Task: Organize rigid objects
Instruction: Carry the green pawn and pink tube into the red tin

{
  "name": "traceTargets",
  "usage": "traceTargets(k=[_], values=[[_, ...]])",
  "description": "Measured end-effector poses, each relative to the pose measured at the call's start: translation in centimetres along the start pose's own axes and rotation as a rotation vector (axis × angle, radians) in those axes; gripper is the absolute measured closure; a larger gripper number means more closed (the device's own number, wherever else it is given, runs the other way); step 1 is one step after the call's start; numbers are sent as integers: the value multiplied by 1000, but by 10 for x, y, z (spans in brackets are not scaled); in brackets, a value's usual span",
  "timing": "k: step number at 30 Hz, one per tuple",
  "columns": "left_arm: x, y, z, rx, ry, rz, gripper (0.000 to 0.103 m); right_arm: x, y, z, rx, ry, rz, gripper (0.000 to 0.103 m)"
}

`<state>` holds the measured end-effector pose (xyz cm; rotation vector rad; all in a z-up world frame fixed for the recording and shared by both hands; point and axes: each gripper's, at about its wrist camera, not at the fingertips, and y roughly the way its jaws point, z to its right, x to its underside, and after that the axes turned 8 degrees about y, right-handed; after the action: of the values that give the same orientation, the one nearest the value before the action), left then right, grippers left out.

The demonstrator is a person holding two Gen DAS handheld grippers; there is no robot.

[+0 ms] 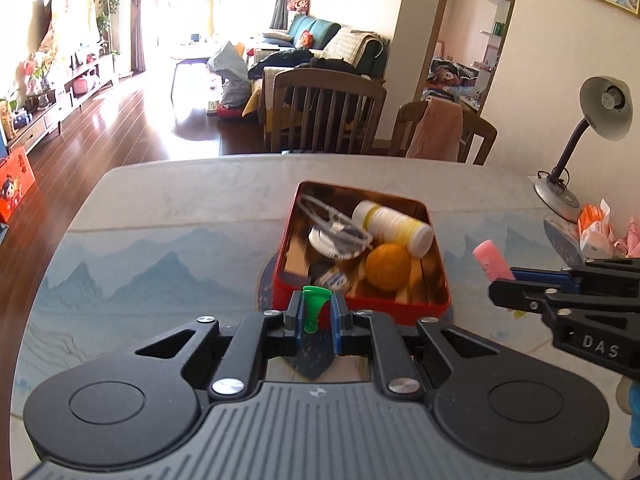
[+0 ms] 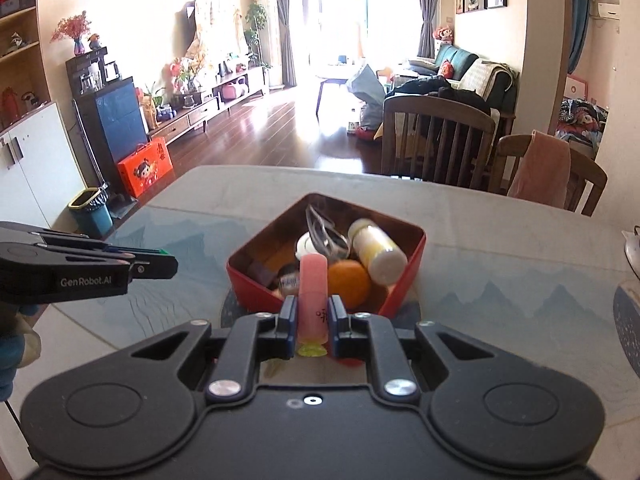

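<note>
A red tin box (image 1: 360, 306) (image 2: 248, 280) sits mid-table and holds a white and yellow bottle (image 1: 394, 226) (image 2: 376, 254), an orange ball (image 1: 388, 266) (image 2: 348, 282), clear glasses (image 1: 336, 226) (image 2: 326, 236) and small items. My left gripper (image 1: 316, 310) is shut on a small green funnel-shaped piece (image 1: 312, 306), just before the box's near wall. My right gripper (image 2: 314, 314) is shut on a pink tube (image 2: 314, 292) (image 1: 490, 258) with a yellow cap, held near the box's near corner. Each gripper shows in the other's view.
The table (image 1: 160, 220) has a mountain-print cover. A grey desk lamp (image 1: 576, 148) and orange and pink packets (image 1: 596, 224) stand at the right edge. Wooden chairs (image 1: 328, 112) line the far side.
</note>
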<state>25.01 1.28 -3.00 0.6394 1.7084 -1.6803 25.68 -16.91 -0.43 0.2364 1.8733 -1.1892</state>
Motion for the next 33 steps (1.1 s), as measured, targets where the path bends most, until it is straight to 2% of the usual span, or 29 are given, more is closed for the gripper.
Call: traceTargets(k=[13,26,33], values=[[-34,54,5,-5,27,-30,90,-18,46,6,-30,-34,-33,89],[-49,127,9,2,11,-124,90,-13,106,13,-71,-88,-138,89],[-50,157,7,-2,3,-182,90,-6,123,11,-113,-104,-188,89]])
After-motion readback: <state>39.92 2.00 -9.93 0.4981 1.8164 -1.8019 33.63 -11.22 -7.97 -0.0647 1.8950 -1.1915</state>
